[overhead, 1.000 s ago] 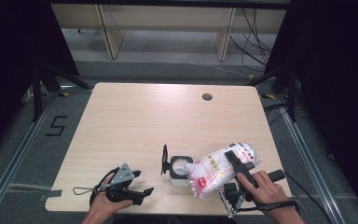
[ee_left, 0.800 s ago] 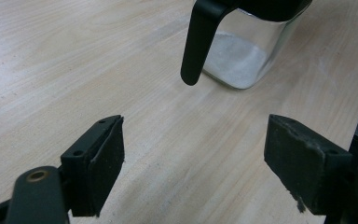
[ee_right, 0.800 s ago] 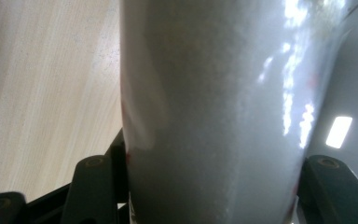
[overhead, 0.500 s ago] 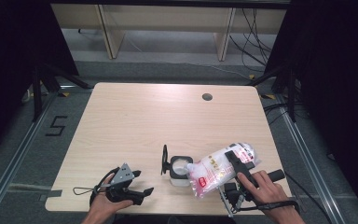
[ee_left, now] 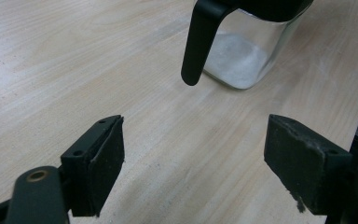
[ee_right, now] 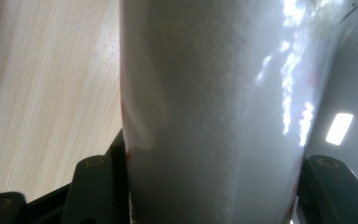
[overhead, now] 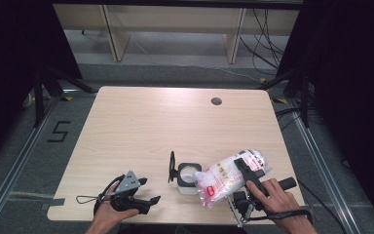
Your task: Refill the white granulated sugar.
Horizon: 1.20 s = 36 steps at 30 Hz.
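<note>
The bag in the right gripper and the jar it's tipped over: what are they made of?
Bag: thin glossy plastic film, seemingly; it wrinkles, glares and shows white grains inside. Jar: clear and rigid, glass or hard plastic, with a matte black handle, likely plastic.

I am looking over a pale wooden table (overhead: 141,126) with a round cable hole (overhead: 216,101) sitting at one o'clock. A floor marking "5" (overhead: 58,131) is lying at nine o'clock, wooden shelving (overhead: 170,22) standing at twelve.

Left tongs (overhead: 148,200) rest low with jaws wide apart, while right tongs (overhead: 243,168) are clamped, tilted.
</note>
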Motion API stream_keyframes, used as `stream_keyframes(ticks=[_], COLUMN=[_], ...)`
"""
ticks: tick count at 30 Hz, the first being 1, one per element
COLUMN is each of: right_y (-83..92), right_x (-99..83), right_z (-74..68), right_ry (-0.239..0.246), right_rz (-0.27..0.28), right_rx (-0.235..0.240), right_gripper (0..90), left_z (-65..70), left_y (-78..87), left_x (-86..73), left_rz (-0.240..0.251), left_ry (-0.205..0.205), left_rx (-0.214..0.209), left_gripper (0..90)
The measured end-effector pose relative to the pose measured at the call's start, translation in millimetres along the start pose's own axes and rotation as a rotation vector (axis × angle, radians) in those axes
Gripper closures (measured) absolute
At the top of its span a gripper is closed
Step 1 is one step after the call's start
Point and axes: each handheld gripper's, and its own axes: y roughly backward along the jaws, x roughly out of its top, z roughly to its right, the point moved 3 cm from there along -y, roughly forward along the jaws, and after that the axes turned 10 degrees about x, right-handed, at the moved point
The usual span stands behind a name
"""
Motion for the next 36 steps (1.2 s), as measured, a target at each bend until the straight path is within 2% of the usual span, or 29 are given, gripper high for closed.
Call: stream_keyframes(ticks=[1, 2, 5, 6, 7, 8, 9, 10, 11, 12, 14, 15, 16, 17, 18, 19, 21, 22, 25, 28, 29, 31, 32, 33, 34, 35, 36], right_y=[0.0, -0.1, 0.7, -1.2, -1.3, -0.7, 0.3, -0.8, -1.0, 0.3, 0.7, 0.8, 1.2, 2.6, 2.3, 2.2, 1.8, 1.8, 1.0, 2.2, 2.8, 3.8, 2.9, 4.6, 3.4, 3.8, 3.8], right_x=[0.2, 1.0, 2.8, 1.4, 0.4, -0.3, -1.9, -2.3, -3.0, -3.2, -1.7, -0.5, 0.7, 2.1, 2.5, 2.6, 1.8, 1.9, 0.1, 1.0, 0.7, -0.5, -1.9, -3.8, -3.9, -5.4, -6.0], right_z=[0.2, -0.5, 0.6, -2.0, -1.5, -1.4, -1.7, -0.3, -2.0, -0.7, -1.4, -1.1, -2.2, -0.4, -0.9, -0.1, -2.4, 0.1, -1.5, 1.9, 2.6, 2.5, 3.0, -0.5, 1.5, -0.6, 1.1], right_ry=[0.015, -0.002, 0.008, -0.023, -0.028, -0.031, -0.039, -0.012, -0.035, -0.016, -0.042, -0.027, -0.046, -0.027, -0.03, -0.023, -0.039, -0.007, -0.018, 0.011, 0.014, 0.005, 0.01, -0.043, -0.022, -0.05, -0.024], right_rz=[-0.003, 0.003, -0.01, 0.011, 0.01, 0.002, -0.019, -0.009, -0.003, -0.011, -0.005, 0.0, 0.006, 0.001, 0.018, 0.011, -0.001, 0.001, 0.001, 0.013, 0.013, 0.003, 0.015, -0.008, 0.005, -0.006, -0.008], right_rx=[0.004, 0.015, 0.032, 0.013, 0.011, 0.012, 0.035, 0.012, 0.014, 0.023, 0.009, 0.01, 0.016, 0.041, 0.015, 0.028, 0.021, 0.019, 0.019, 0.004, 0.014, 0.015, -0.007, 0.021, 0.007, 0.014, 0.012], right_gripper=[43.7, 43.7, 43.7, 43.7, 43.7, 43.7, 43.7, 43.7, 43.7, 43.7, 43.7, 43.7, 43.7, 43.7, 43.7, 43.7, 43.8, 43.8, 43.8, 43.8, 43.8, 43.8, 43.8, 43.9, 43.9, 43.9, 43.9], left_z=[-0.3, -1.3, -0.3, 0.4, -0.7, -0.4, -0.1, -0.3, -0.3, -1.3, -0.6, -1.0, -1.1, -0.6, -1.5, -0.4, -0.6, -0.9, -0.6, -0.5, -0.5, -0.9, -0.5, -0.5, -0.7, -0.6, -0.6], left_y=[-0.5, -0.4, 0.1, 0.1, 0.3, 0.0, 0.2, 0.1, 0.0, -0.3, -0.7, -0.7, -0.3, -0.3, 0.2, 0.5, 0.0, 0.2, 0.5, 0.1, 0.4, 0.2, 0.0, 0.2, 0.5, 0.5, 0.3], left_x=[-0.4, -0.5, -0.1, -0.1, -0.2, 0.2, 0.1, 0.2, 0.1, 0.0, 0.6, 0.4, 0.2, 0.2, 0.3, 0.3, 0.0, 0.0, 0.4, 0.1, 0.3, 0.2, 0.0, 0.1, 0.4, 0.4, 0.3], left_rz=[0.004, -0.004, 0.001, 0.007, 0.003, 0.011, 0.0, 0.009, 0.01, 0.007, 0.008, 0.009, 0.008, 0.013, 0.006, 0.004, 0.015, 0.009, 0.004, 0.009, 0.002, 0.01, 0.014, 0.011, 0.004, 0.004, 0.008], left_ry=[-0.006, -0.017, -0.006, -0.003, -0.015, -0.011, 0.003, -0.007, -0.01, -0.027, -0.015, -0.022, -0.028, -0.023, -0.031, -0.007, -0.01, -0.014, -0.008, -0.011, -0.004, -0.012, -0.011, -0.011, -0.009, -0.008, -0.011], left_rx=[0.005, 0.01, 0.004, -0.001, 0.005, 0.002, 0.002, 0.002, 0.003, 0.003, 0.0, 0.002, 0.003, 0.0, 0.002, 0.004, 0.005, 0.004, 0.004, 0.004, 0.004, 0.005, 0.004, 0.004, 0.004, 0.004, 0.003], left_gripper=[19.7, 19.7, 19.7, 19.8, 19.7, 19.7, 19.7, 19.7, 19.7, 19.7, 19.7, 19.7, 19.7, 19.7, 19.7, 19.7, 19.7, 19.7, 19.7, 19.7, 19.7, 19.8, 19.7, 19.7, 19.7, 19.7, 19.7])
